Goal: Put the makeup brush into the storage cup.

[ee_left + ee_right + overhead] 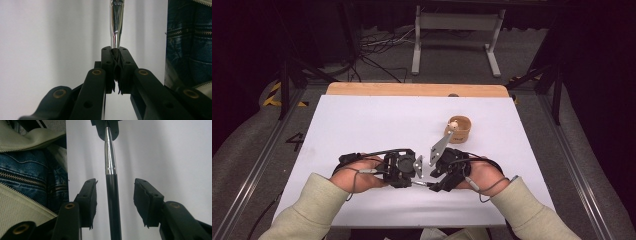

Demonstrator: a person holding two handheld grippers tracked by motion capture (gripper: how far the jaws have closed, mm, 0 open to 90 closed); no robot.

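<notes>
A slim pen [110, 157] with a silver front part and a black barrel [113, 195] lies level just above the white table, between the two grippers. My left gripper [116, 53] is shut on the pen's silver tapered end [116, 22]. From the other side, my right gripper [115, 192] stands open, its jaws on either side of the black barrel without touching it. In the high view the left gripper [412, 179] and right gripper [434, 185] face each other near the table's front edge, with the pen [422, 183] as a short bright line between them.
A small round wooden cup [458, 129] with a pale object inside stands just behind the right gripper. The white table top [362, 125] has a wooden strip [412, 89] along its far edge. The person's jeans [27, 177] and jacket are at the near edge.
</notes>
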